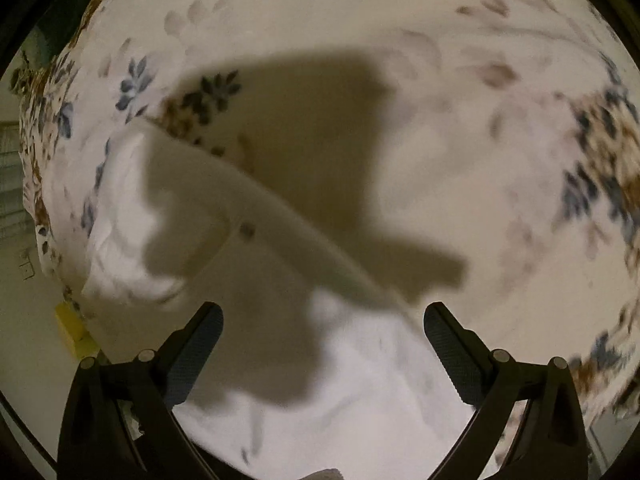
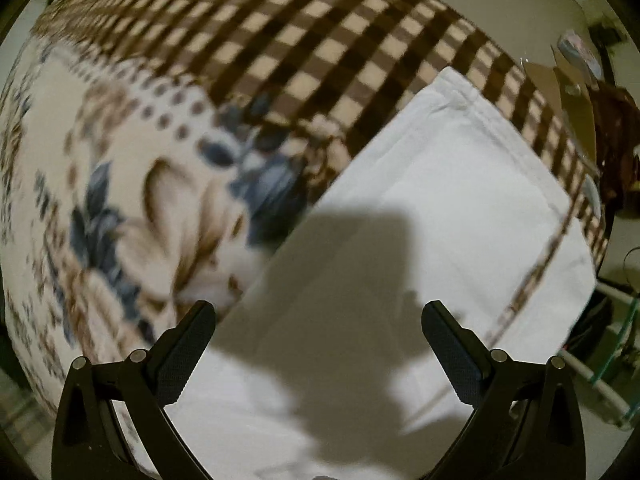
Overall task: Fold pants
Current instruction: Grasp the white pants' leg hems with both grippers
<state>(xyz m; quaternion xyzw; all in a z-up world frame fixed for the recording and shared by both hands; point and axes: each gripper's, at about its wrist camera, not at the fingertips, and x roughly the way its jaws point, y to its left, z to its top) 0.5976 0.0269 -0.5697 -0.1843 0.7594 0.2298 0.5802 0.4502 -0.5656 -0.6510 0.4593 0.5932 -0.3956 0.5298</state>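
White pants (image 1: 360,392) lie on a floral blanket (image 1: 500,140). In the left wrist view the waistband with a small button (image 1: 247,231) runs diagonally from upper left toward my left gripper (image 1: 323,316), which is open and empty just above the cloth. In the right wrist view the pant legs (image 2: 440,208) stretch up and right to a stitched hem (image 2: 476,108). My right gripper (image 2: 318,314) is open and empty above the legs. Both grippers cast dark shadows on the fabric.
The blanket (image 2: 120,208) has a brown checked border (image 2: 320,40) at the far side. The bed edge shows at the left (image 1: 44,216) with a yellow object (image 1: 72,332) on the floor. Clutter and a glass shelf (image 2: 616,344) stand at the right.
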